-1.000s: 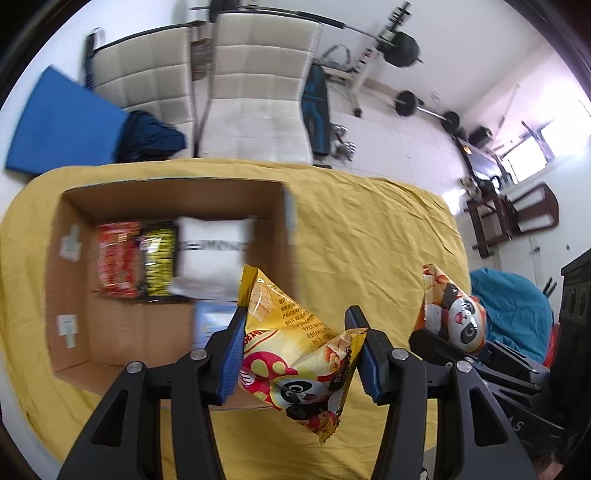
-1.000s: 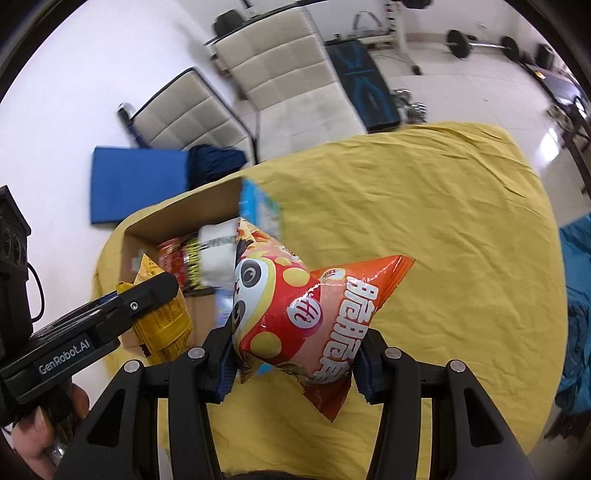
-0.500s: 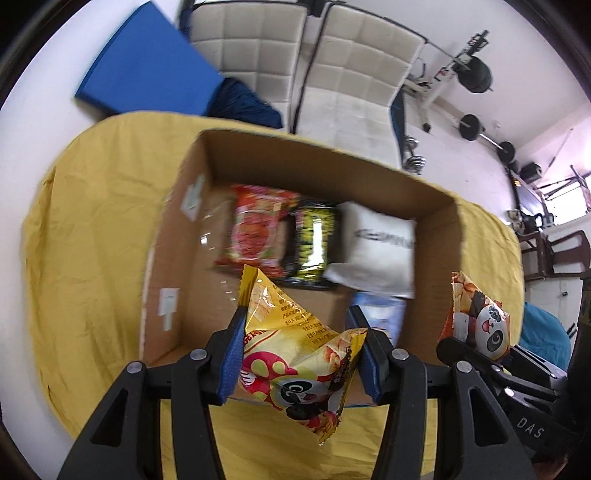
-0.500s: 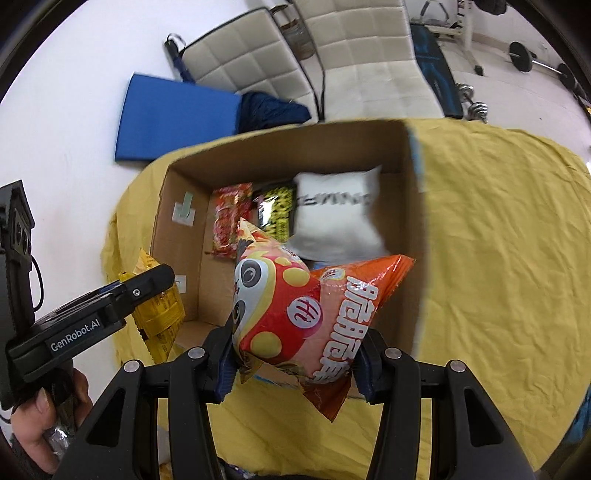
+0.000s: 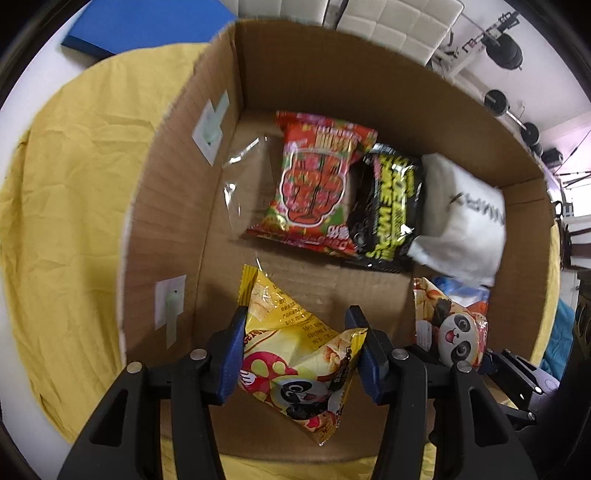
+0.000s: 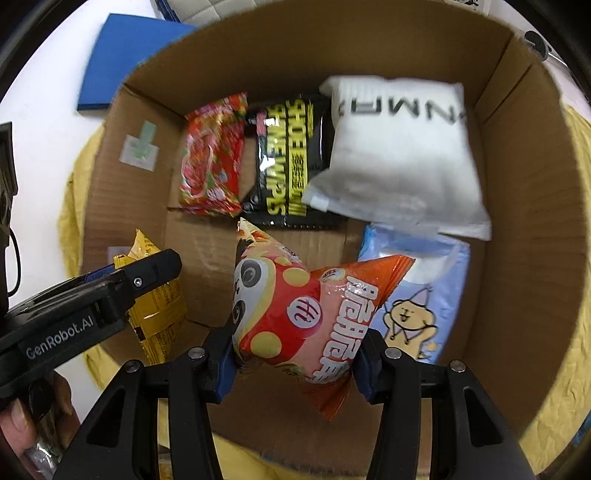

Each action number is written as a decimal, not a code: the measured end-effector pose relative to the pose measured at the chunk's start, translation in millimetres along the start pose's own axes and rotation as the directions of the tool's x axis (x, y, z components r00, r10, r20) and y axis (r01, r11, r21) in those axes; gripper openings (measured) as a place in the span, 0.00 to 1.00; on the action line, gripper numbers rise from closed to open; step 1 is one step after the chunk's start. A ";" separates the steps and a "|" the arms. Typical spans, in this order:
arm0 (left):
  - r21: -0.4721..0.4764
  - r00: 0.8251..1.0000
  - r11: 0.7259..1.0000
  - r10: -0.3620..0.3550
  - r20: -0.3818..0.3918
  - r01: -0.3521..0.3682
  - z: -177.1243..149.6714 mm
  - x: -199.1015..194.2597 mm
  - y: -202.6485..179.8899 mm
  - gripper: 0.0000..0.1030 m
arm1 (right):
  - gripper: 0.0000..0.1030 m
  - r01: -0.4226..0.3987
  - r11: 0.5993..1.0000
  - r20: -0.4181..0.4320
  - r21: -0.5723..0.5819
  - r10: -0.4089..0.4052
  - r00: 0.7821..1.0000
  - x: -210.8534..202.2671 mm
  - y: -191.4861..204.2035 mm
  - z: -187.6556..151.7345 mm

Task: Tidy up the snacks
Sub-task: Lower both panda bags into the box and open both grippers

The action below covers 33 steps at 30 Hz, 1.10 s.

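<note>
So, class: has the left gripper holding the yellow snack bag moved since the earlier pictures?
Yes. The left gripper has come down over the brown cardboard box, which now fills the view.

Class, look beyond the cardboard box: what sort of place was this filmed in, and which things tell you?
Probably a room at home, partly used as a gym: barbell weights on the floor, white padded chairs, a yellow cloth over the table.

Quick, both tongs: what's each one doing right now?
Left tongs: closed on the yellow panda snack bag.
Right tongs: closed on the orange panda snack bag.
</note>
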State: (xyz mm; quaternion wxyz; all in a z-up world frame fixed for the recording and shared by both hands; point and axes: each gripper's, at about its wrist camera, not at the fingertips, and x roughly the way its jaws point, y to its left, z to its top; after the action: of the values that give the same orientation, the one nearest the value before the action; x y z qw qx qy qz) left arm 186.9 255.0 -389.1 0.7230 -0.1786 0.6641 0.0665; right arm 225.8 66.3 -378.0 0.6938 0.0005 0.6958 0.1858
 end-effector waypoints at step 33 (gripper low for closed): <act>0.067 0.996 0.995 0.072 -0.062 -0.067 -0.8 39.6 -18.6 0.61 | 0.65 0.119 0.993 -0.051 -0.001 -0.119 0.992 49.6 28.6 3.7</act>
State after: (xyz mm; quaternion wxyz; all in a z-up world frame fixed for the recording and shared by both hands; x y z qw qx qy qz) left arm 196.7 231.9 -425.0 0.7040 -0.1338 0.6945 0.0643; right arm 220.2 106.7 -418.4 0.6856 -0.0449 0.7123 0.1434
